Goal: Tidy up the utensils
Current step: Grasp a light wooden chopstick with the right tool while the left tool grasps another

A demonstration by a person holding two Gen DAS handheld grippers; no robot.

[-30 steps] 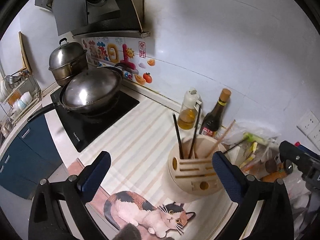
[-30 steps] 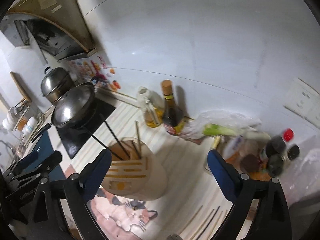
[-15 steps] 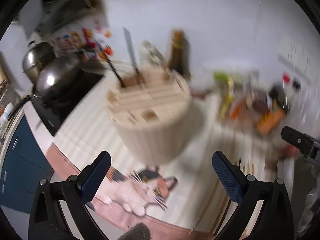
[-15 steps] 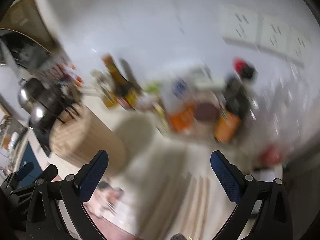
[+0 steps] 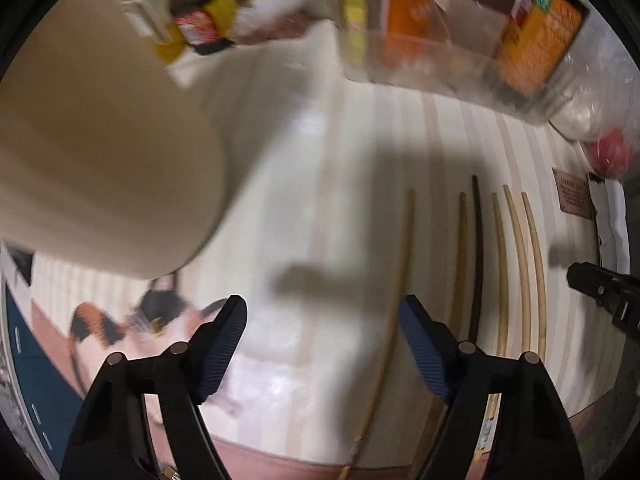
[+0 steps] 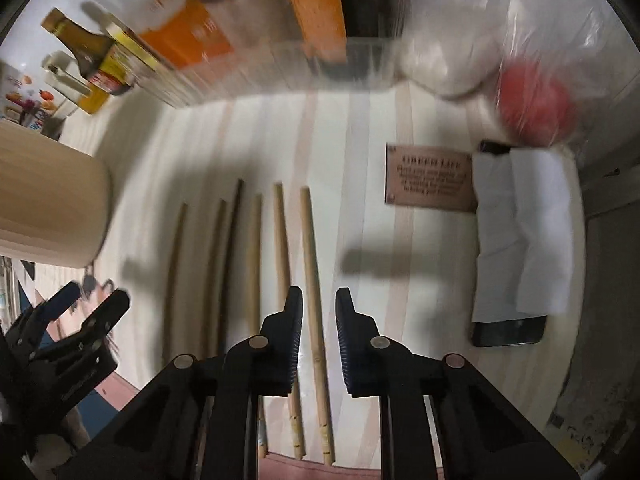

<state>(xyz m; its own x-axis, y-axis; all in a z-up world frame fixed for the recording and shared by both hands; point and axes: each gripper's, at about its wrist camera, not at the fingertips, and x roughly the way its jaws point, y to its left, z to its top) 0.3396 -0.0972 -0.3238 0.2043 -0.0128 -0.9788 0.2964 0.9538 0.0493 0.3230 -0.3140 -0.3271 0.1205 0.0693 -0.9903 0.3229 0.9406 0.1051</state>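
Where six slim chopsticks lie side by side on the pale striped tabletop (image 6: 360, 128), five are light bamboo and one is dark brown (image 6: 230, 248); the rightmost bamboo chopstick (image 6: 312, 264) runs between the two blue-padded fingers of the right hand-held gripper (image 6: 317, 304). Its jaws have just been closing and now stand narrow on either side of that stick, yet a little gap shows beside each pad, so it is not clamped.

In the left wrist view the same row appears at the right, and the leftmost bamboo chopstick (image 5: 396, 280) passes just inside the right-hand finger of the left hand-held gripper (image 5: 322, 316). That gripper's jaws have also just been closing but stand wide apart, with the stick near one pad and not pinched.

A round beige wooden utensil holder (image 5: 96, 152) stands to the left of the chopsticks, apart from them. Beyond the row, blurred, sit orange cartons (image 6: 192, 36), a dark sauce bottle (image 6: 84, 44) and a clear plastic bag holding something red (image 6: 536, 104). To the right of the sticks a small brown printed label (image 6: 428, 184) lies on the mat, beside a folded white paper (image 6: 524, 232) lying over a black phone (image 6: 508, 330). A cat picture (image 5: 132, 320) shows at the near edge.
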